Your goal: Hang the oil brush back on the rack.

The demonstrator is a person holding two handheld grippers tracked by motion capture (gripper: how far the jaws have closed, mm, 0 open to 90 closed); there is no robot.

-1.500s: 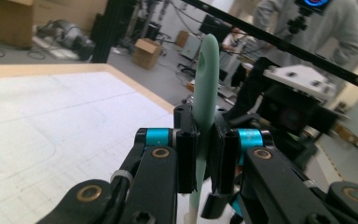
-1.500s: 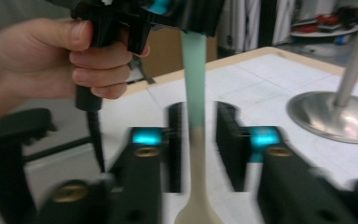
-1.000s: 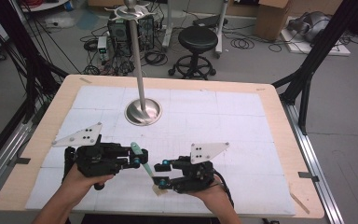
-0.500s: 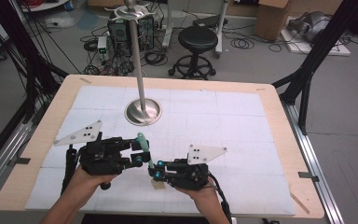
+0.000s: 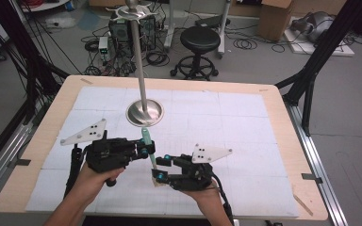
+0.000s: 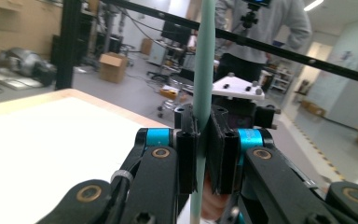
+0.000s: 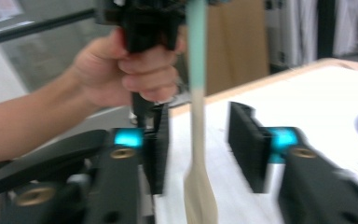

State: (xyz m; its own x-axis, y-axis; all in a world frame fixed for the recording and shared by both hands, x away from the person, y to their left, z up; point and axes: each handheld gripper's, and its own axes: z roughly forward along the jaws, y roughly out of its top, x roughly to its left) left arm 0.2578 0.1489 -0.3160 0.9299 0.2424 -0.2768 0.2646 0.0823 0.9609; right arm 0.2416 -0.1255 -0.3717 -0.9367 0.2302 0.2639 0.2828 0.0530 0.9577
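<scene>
L gripper [image 5: 143, 149] clamps teal-handled spatula [image 5: 147, 147] mid-frame; R gripper [image 5: 162, 168] jaws wide around its pale blade; open white mat [image 5: 245, 122] to the right

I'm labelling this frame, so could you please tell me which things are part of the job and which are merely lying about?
In use: spatula, clamped in the left gripper; right gripper, open around its wooden end.

Idle: metal stand on the table; stool and boxes beyond.
</scene>
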